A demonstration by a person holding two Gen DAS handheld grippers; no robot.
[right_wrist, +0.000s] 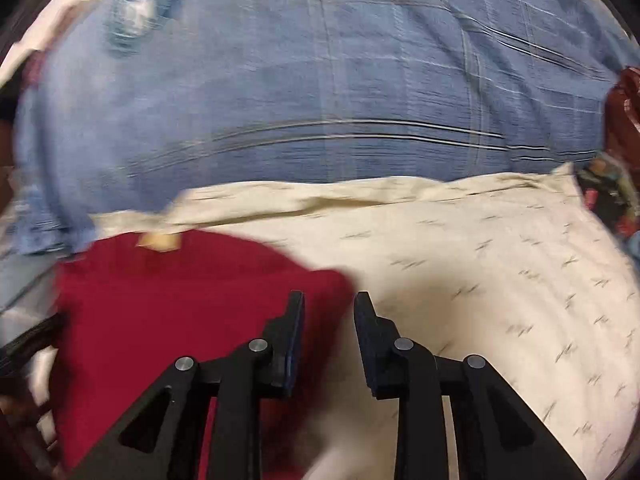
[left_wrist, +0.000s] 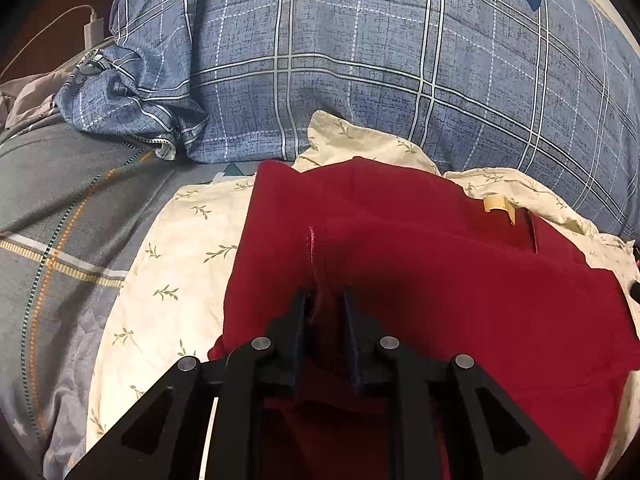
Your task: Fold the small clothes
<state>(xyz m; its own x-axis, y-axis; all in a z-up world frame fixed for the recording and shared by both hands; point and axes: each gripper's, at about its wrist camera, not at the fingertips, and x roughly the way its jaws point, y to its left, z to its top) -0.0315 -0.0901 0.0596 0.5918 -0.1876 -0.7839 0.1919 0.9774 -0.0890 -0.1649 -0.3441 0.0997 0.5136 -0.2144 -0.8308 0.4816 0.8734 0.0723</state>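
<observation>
Right now the red garment (left_wrist: 420,280) lies on a cream leaf-print sheet (left_wrist: 168,264), a tan tag (left_wrist: 498,204) at its far edge. Left claw (left_wrist: 326,300) pinches a seamed ridge of red cloth. Right claw (right_wrist: 329,300) stands part-spread – the garment's edge beneath it, not gripped. Beyond both, a blue plaid pillow (left_wrist: 360,80).
</observation>
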